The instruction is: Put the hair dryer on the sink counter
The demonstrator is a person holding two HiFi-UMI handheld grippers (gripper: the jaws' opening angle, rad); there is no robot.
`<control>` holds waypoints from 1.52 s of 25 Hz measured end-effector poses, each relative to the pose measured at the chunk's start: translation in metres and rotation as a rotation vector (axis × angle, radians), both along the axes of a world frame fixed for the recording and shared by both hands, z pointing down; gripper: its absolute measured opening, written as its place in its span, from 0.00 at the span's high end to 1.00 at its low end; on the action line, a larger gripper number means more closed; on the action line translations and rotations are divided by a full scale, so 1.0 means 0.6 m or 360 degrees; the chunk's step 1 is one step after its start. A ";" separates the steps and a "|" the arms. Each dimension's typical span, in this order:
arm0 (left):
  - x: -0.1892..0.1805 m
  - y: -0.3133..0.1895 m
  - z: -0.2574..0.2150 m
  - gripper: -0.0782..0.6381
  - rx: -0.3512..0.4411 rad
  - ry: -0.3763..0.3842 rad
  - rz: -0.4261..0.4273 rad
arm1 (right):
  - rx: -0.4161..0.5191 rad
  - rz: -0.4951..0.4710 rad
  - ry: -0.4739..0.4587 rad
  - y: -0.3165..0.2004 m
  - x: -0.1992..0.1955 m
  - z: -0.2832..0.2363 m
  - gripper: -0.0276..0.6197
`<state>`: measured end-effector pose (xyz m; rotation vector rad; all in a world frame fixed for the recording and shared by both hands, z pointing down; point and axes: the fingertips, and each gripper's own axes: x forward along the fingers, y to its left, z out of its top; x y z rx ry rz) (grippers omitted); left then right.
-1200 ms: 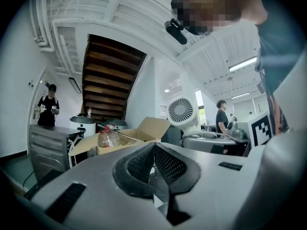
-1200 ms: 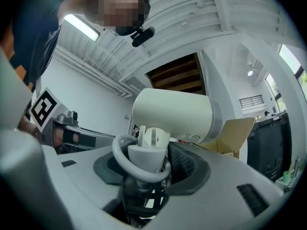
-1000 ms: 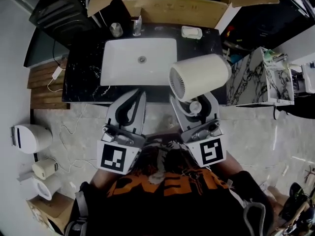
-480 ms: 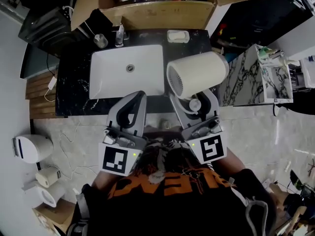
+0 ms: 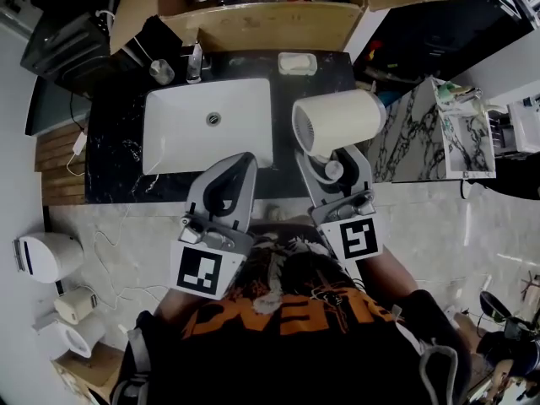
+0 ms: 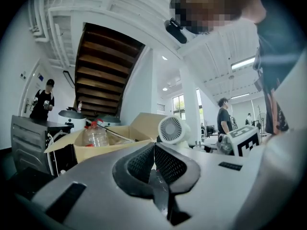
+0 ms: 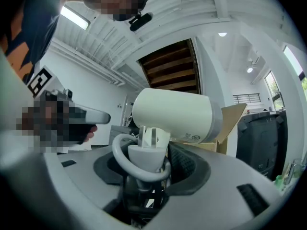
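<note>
The black marble tabletop [image 5: 118, 146] lies directly ahead of the person, with the white sink basin [image 5: 181, 133] set into its left and middle part and a bare strip of stone to the right of the basin. The cream hair dryer [image 5: 346, 118] hangs over that right-hand strip, its barrel lying sideways with the round grille toward the basin. No view shows it resting on the stone, so placement is judged not yet done. The right gripper [image 5: 332, 165] is clamped on the dryer's handle, where a loop of cord shows at the base, and carries the dryer's full weight. The left gripper [image 5: 240, 160] is near the front edge of the tabletop with its jaws pressed together on nothing. A soap dish [image 5: 297, 63] sits at the back, well apart from the dryer. Assessment: transport is largely complete. Lowering the dryer onto the bare stone and releasing the handle remain.
</note>
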<state>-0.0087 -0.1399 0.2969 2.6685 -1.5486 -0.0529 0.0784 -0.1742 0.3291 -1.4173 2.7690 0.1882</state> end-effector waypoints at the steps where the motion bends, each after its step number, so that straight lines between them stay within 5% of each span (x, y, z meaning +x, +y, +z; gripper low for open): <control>1: 0.002 0.002 0.002 0.86 -0.0003 -0.0001 0.0004 | -0.0014 0.0008 0.0021 -0.007 0.003 0.014 0.61; 9: -0.002 0.000 0.006 0.86 -0.0013 -0.0011 -0.0032 | -0.0194 0.0039 0.0229 -0.071 0.026 0.135 0.61; 24: -0.019 -0.028 0.051 0.86 -0.0056 -0.0039 -0.0110 | -0.0662 0.0179 0.0373 -0.172 0.057 0.365 0.61; 29: -0.007 -0.051 0.098 0.86 -0.0064 -0.0176 -0.0088 | -0.0770 0.0215 0.0370 -0.182 0.068 0.400 0.61; 33: 0.020 -0.070 0.174 0.86 -0.0022 -0.0549 -0.0002 | -0.0816 0.0202 0.0384 -0.188 0.063 0.414 0.61; 38: 0.046 -0.094 0.259 0.86 -0.0230 -0.0488 0.0108 | -0.0892 0.0189 0.0383 -0.203 0.063 0.427 0.61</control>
